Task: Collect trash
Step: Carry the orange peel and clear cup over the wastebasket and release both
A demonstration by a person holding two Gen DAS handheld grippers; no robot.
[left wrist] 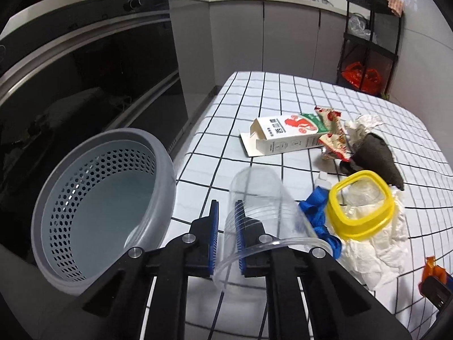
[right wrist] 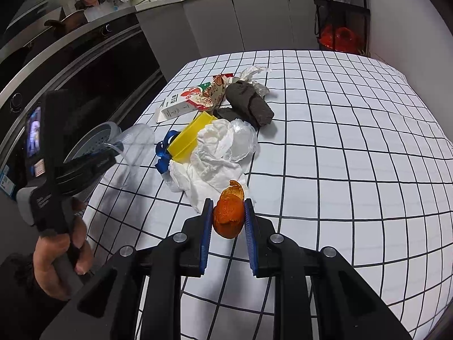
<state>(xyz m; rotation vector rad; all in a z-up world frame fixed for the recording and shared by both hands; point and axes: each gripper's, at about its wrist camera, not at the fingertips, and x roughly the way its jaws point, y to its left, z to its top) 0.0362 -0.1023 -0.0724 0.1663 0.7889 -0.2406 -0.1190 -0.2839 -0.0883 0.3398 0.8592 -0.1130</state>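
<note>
Trash is spread over a checked counter (right wrist: 339, 141): a clear plastic cup (left wrist: 254, 198), an orange peel (right wrist: 229, 215), crumpled tissue (right wrist: 215, 153), a yellow lid (left wrist: 359, 204), a blue ribbon (left wrist: 314, 206), a milk carton (left wrist: 286, 136), a red wrapper (left wrist: 331, 124) and a dark cloth (left wrist: 373, 155).

The cup is transparent, ribbed and tilted, its rim toward the camera. Its wall is pinched between the pads of the left hand-held gripper (left wrist: 226, 226), one pad inside the cup and one outside. The peel is curled, bright orange and rough, and is clamped between the pads of the right hand-held gripper (right wrist: 228, 221), just above the counter.

In the left wrist view, a grey perforated bin (left wrist: 102, 204) stands at 9 o'clock from the cup, just beside the counter's edge. The lid, ribbon and tissue lie at 3 o'clock from the cup, close against it; the carton, wrapper and cloth lie at 1 o'clock, farther off. In the right wrist view, the tissue heap lies at 12 o'clock from the peel, touching it. A hand (right wrist: 56, 260) grips the left handle at 9 o'clock.
</note>
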